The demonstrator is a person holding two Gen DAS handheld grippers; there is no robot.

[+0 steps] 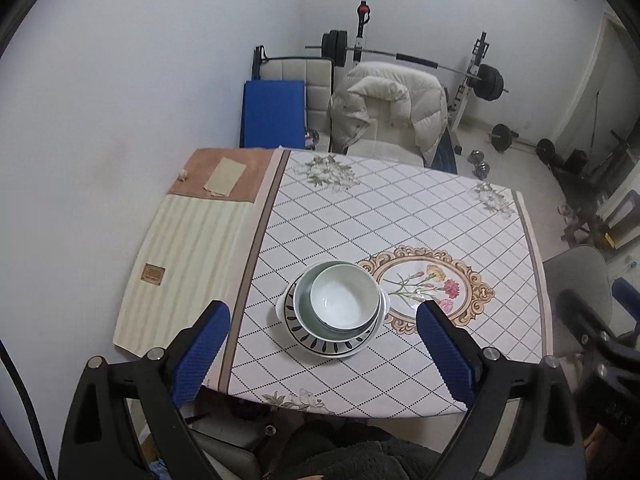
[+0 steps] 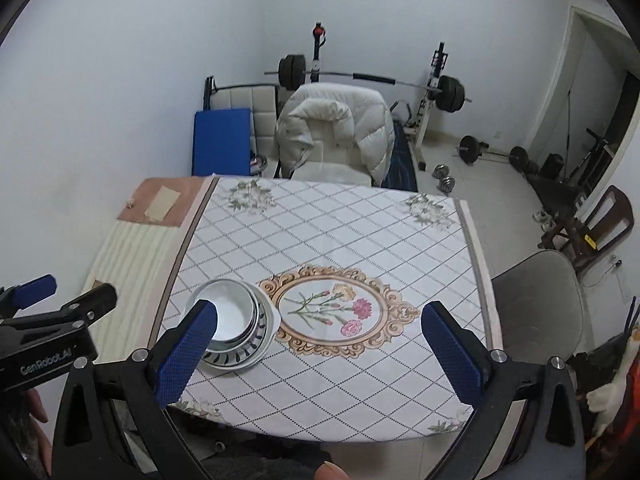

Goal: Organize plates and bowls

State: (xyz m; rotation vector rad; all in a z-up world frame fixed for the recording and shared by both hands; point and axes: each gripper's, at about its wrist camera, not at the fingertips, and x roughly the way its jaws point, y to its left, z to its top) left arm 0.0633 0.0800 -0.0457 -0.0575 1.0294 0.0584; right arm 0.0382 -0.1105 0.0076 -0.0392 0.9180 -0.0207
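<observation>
- The left gripper (image 1: 323, 340) hangs above the near edge of the table, its blue fingers (image 1: 202, 354) spread wide with nothing between them.
- Just ahead of and between those fingers sits the stack: a white bowl (image 1: 344, 297) nested in a pale green bowl (image 1: 310, 312), both on a plate with a dark leaf-pattern rim (image 1: 320, 345), which lies on a white plate (image 1: 281, 306) that peeks out at the sides.
- The right gripper (image 2: 319, 338) is held likewise over the near edge, its fingers (image 2: 450, 354) wide apart and holding nothing.
- From the right wrist view the stack lies by the left finger, whose tip overlaps the white bowl (image 2: 232, 312) in the picture; whether they touch cannot be told.
- Between the right gripper's fingers lies the tablecloth's flower medallion (image 2: 334, 310), just right of the stack.
- Farther out, the diamond-checked tablecloth (image 1: 380, 216) covers the table, with a striped cloth (image 1: 188, 256) to the left.
- Beyond the far edge stands a chair draped with a cream puffer jacket (image 1: 390, 108), with a barbell rack (image 1: 400, 56) behind.
</observation>
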